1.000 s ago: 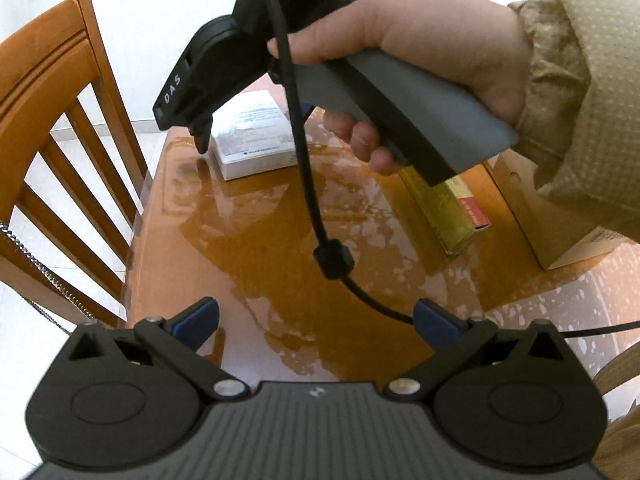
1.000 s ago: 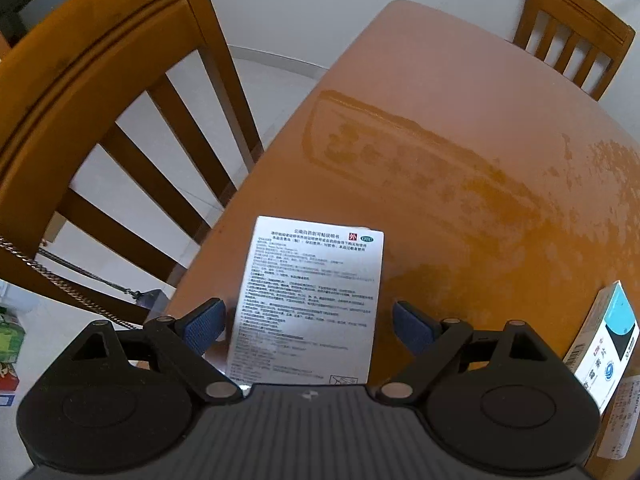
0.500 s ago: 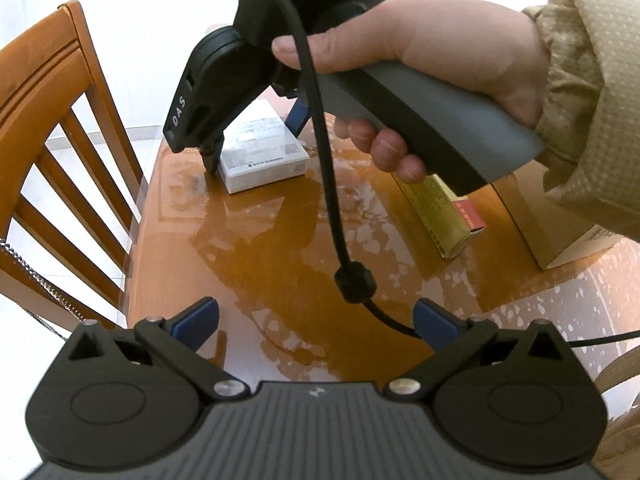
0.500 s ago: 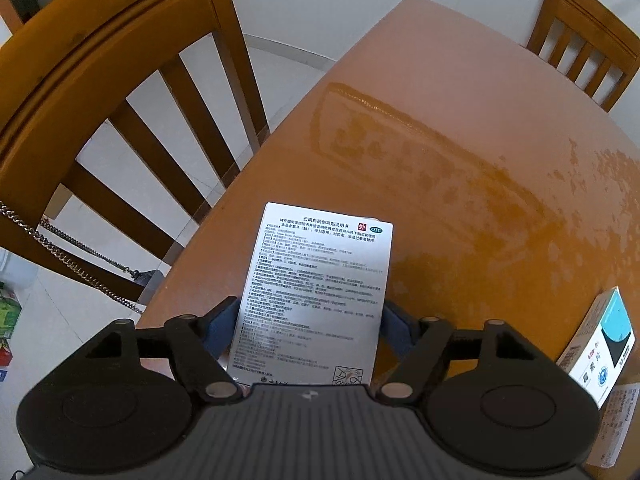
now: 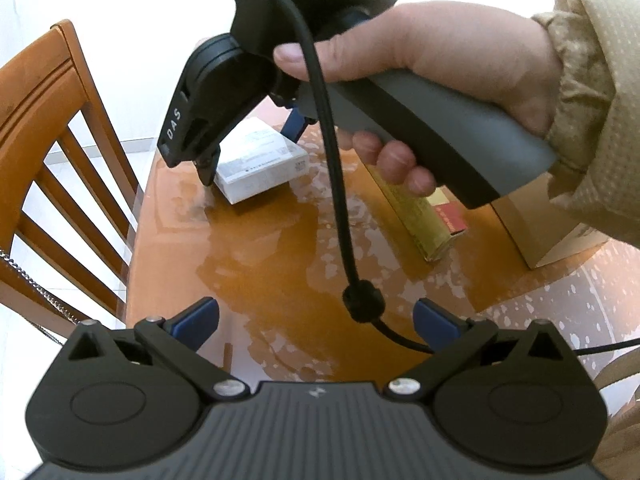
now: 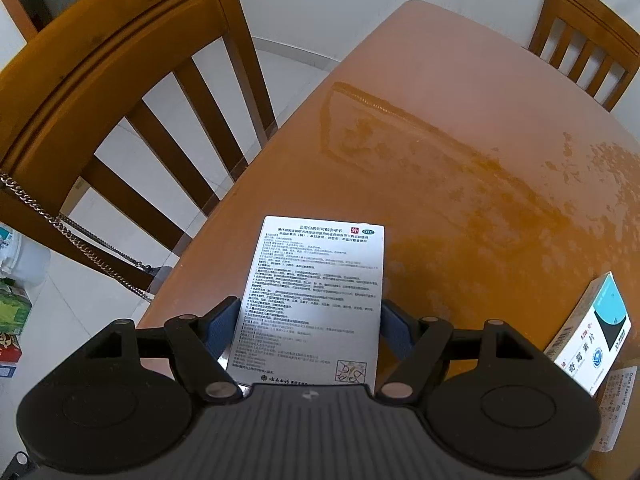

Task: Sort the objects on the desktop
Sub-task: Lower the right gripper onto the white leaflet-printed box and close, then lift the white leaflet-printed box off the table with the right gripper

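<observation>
A white medicine box point(image 6: 316, 300) with small printed text sits between the blue pads of my right gripper point(image 6: 309, 322), which is shut on its two long sides near the table's corner. The left wrist view shows the same box point(image 5: 260, 164) held under the right gripper point(image 5: 252, 148), with a person's hand around the grey handle. My left gripper point(image 5: 316, 316) hovers open over the glossy orange table point(image 5: 260, 272). Only the right gripper's black cable crosses in front of it.
A gold box with a red end point(image 5: 420, 216) and a cardboard box point(image 5: 560, 240) lie to the right. A blue-and-white medicine box point(image 6: 592, 332) rests at the table's right. Wooden chairs point(image 6: 120, 80) point(image 6: 584, 48) stand at the near-left and far edges.
The right gripper's jaws closed from apart onto the white box's sides. The hand and the box have since shifted slightly in the left wrist view. The left gripper stayed put.
</observation>
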Motion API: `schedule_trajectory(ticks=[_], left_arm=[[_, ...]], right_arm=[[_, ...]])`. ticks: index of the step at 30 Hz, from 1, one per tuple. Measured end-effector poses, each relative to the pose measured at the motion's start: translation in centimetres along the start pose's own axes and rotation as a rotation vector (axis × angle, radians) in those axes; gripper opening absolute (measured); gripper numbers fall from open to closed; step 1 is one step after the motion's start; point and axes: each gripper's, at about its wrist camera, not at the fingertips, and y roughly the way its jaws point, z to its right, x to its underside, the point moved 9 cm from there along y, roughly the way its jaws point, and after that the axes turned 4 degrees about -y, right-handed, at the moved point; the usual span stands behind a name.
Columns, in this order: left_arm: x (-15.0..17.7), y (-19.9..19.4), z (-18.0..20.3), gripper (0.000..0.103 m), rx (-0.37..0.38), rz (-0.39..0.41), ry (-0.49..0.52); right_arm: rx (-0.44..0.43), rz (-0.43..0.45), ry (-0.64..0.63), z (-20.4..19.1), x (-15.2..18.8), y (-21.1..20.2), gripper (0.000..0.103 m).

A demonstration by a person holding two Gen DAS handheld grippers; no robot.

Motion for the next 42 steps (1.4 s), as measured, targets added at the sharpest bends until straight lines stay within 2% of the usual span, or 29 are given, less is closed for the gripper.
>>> schedule_trajectory(ticks=[9, 23, 35, 42], left_arm=[[-0.1, -0.4, -0.2, 0.103, -0.018, 0.013, -0.005], [0.2, -2.0, 1.8, 0.103, -0.049, 0.034, 0.031], [2.5, -1.9, 3.7, 0.103, -0.062, -0.010, 0.035], [3.1, -2.2, 3.7, 0.103, -0.077, -0.007, -0.005]], right_arm=[[-0.013, 0.011, -0.006, -0.3, 0.2, -0.9, 0.079], [-0.048, 0.039, -0.015, -0.7, 1.0, -3.4, 0.078], [-0.098, -0.053, -0.072, -1.5, 6.5, -2.5, 0.076], [-0.101, -0.043, -0.079, -1.4, 7.3, -2.8, 0.077]])
